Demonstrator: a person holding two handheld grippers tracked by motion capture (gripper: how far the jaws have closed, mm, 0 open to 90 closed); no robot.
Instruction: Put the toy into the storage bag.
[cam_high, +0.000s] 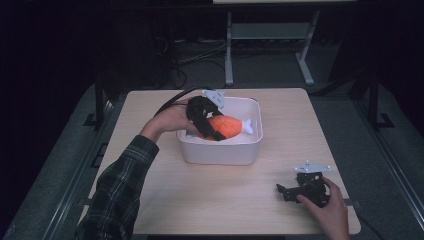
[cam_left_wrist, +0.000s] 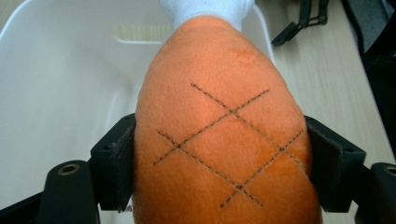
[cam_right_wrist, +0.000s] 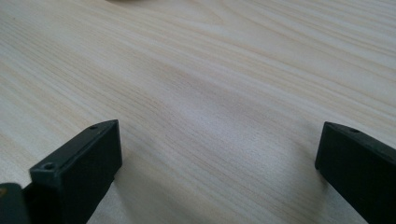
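An orange plush drumstick (cam_high: 227, 126) with a white bone end lies in or just above the white tub (cam_high: 220, 150) at mid-table. My left gripper (cam_high: 214, 131) is shut on the plush drumstick (cam_left_wrist: 219, 140): its two black jaws press the thick orange end from both sides, with stitched crossing lines facing the camera and the tub's white wall (cam_left_wrist: 60, 93) behind. Near the table's front right, my right gripper (cam_high: 286, 192) rests low over bare wood, open, with nothing between its jaws (cam_right_wrist: 219, 154).
The light wooden table (cam_high: 165, 195) has bare room in front of and beside the tub. Beyond its far edge are a metal frame's legs (cam_high: 229, 60) and cables on a dark floor. A plaid sleeve (cam_high: 120, 192) crosses the left front.
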